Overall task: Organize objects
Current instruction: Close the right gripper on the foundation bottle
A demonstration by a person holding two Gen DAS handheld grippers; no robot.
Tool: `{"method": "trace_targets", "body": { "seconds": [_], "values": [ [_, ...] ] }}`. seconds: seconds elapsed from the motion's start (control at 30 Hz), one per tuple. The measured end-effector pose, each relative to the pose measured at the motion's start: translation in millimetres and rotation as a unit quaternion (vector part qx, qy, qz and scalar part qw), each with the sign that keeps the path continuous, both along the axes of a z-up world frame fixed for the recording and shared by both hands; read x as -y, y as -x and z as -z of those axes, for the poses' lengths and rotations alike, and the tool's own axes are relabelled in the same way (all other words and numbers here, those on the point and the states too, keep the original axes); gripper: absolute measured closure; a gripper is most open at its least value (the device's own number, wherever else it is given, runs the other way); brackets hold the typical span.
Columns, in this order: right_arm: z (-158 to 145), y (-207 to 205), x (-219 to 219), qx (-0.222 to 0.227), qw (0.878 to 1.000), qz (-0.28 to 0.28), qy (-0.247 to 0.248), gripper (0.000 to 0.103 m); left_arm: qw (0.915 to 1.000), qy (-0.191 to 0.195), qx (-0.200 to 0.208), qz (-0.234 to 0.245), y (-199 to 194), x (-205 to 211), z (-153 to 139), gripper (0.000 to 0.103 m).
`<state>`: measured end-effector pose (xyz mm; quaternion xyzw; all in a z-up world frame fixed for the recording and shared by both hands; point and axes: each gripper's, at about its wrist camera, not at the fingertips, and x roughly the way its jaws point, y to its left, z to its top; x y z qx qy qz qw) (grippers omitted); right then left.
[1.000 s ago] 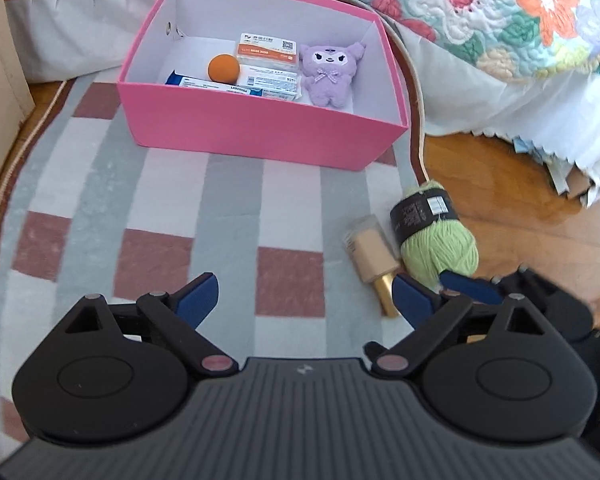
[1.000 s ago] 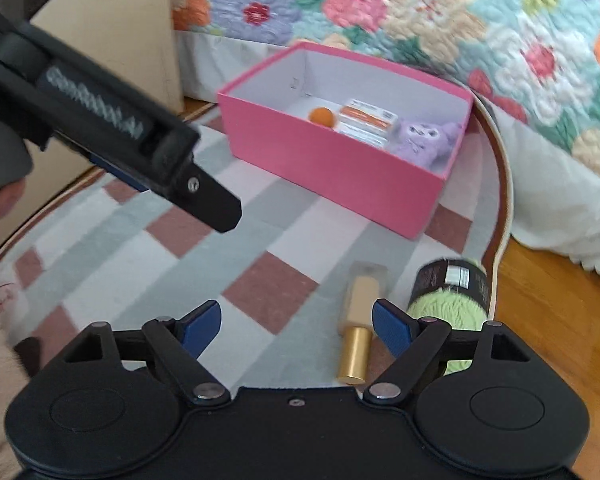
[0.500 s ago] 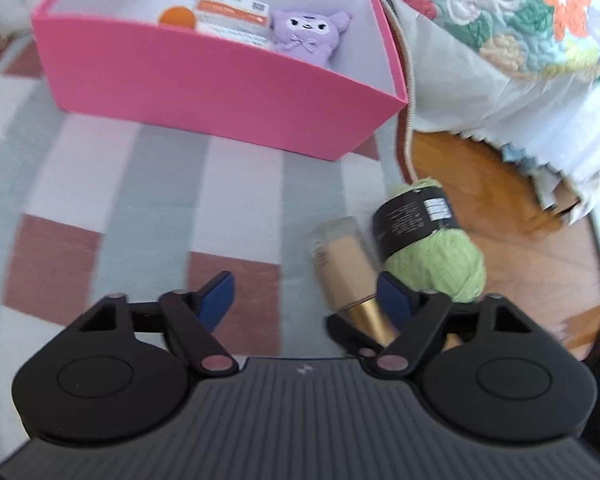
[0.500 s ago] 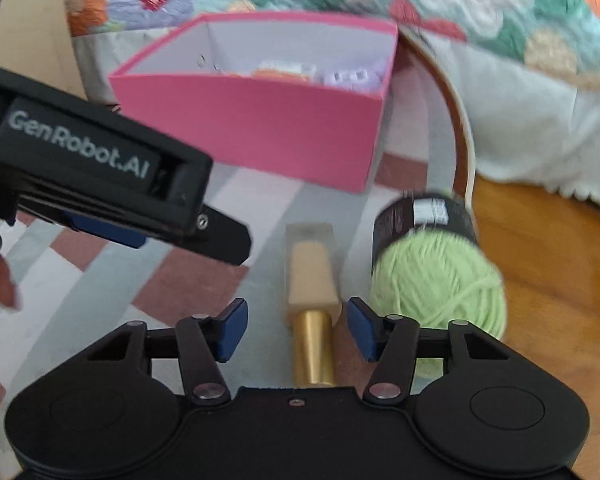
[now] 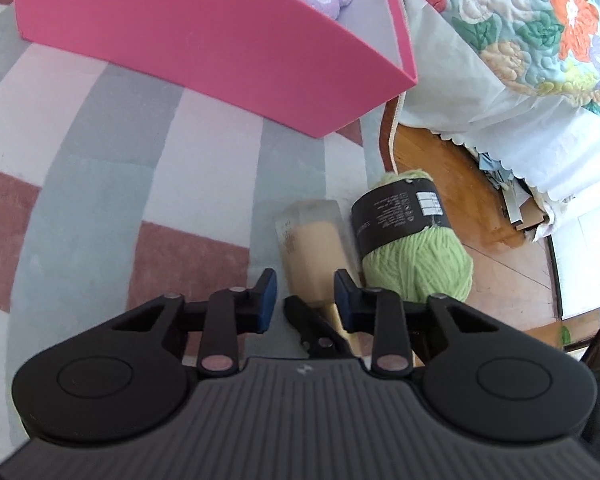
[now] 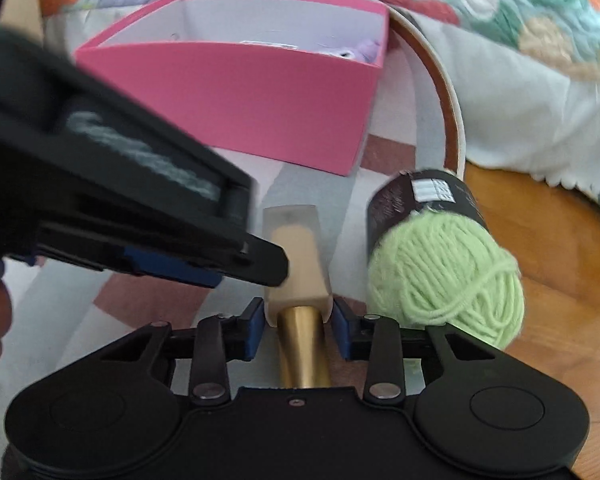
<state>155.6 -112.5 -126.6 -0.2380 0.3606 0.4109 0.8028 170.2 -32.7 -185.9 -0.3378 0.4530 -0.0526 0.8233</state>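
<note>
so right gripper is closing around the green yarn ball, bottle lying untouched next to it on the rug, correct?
Wrong object. In the right wrist view the right gripper brackets the beige bottle at its gold cap end; the green yarn ball is what lies untouched beside it, both on the rug.

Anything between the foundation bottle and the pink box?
Nothing: only bare checked rug separates the foundation bottle from the pink box, as the right wrist view shows. The left wrist view shows the same stretch empty.

open rug (image 5: 204,168) lies left of the bottle (image 6: 298,256); the green yarn ball (image 6: 444,276) crowds its right side, and the pink box (image 6: 228,96) walls off the far side.
</note>
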Motion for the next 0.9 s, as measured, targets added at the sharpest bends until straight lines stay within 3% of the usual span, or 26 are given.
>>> {"method": "trace_targets", "body": {
  "seconds": [0.2, 0.33, 0.5, 0.7, 0.77, 0.83, 0.9],
  "values": [
    [-7.1, 5.8, -7.1, -0.038, 0.999, -0.010, -0.003, 0.062, 0.9998, 0.013, -0.008, -0.013, 7.7, -11.3, -1.5, 0.079],
    [-11.1, 8.8, -15.7, -0.077, 0.997, -0.012, -0.007, 0.062, 0.9993, 0.002, -0.035, -0.010, 15.1, -22.2, -5.0, 0.079],
    [-16.4, 14.6, -28.7, -0.083, 0.996, -0.010, 0.010, 0.057, 0.9972, 0.045, -0.053, -0.028, 16.9, -41.3, 2.1, 0.081],
    [-22.1, 0.1, -28.5, -0.107, 0.994, -0.013, -0.004, 0.061, 0.9993, 0.003, -0.034, -0.012, 16.4, -30.5, -5.3, 0.080],
    [-29.1, -16.7, -22.4, -0.160, 0.987, 0.012, -0.027, 0.062, 0.9995, -0.001, -0.026, -0.018, 17.0, -29.9, -6.3, 0.077],
    [-34.3, -36.5, -14.9, -0.217, 0.973, 0.043, -0.058, 0.063, 0.9993, -0.010, -0.030, -0.018, 15.2, -28.6, -5.4, 0.061],
    [-35.9, -49.3, -7.8, -0.253, 0.962, 0.056, -0.082, 0.063, 0.9992, -0.004, -0.031, -0.024, 13.6, -29.5, -3.5, 0.060]
  ]
}}
